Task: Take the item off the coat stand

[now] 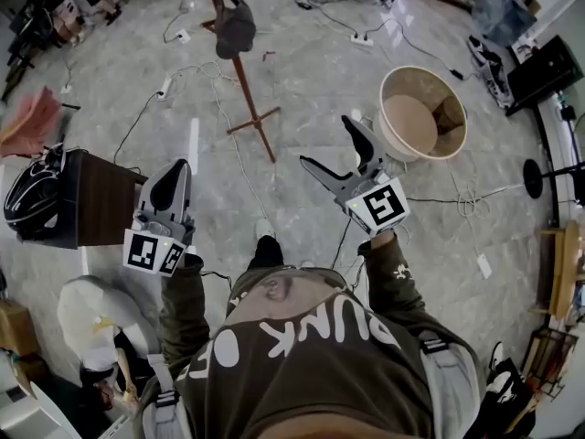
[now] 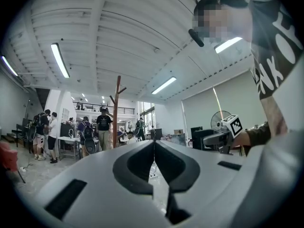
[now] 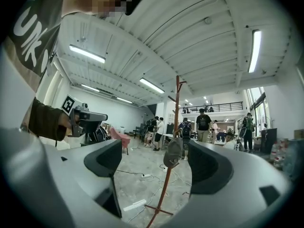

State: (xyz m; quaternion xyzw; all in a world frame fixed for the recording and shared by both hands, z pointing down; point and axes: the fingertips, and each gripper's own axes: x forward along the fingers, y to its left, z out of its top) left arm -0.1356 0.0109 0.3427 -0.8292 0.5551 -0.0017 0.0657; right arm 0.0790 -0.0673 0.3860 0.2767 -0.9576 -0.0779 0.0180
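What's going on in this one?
A person stands short of a coat stand with a dark cap hanging on it. Both grippers are held out toward it and are empty. The left gripper is shut. The right gripper is open and lined up with the cap. The cap has not been touched yet.

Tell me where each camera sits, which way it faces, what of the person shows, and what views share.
Head view: on the person's head, facing steeply down at coat stand and cap; shows chest, arms, left gripper, right gripper.
Left gripper view: on that gripper, facing along shut jaws, tilted up at the ceiling; shows shirt, forearm.
Right gripper view: on that gripper, facing through open jaws at the cap; shows sleeve.
Shared: all three show the coat stand.
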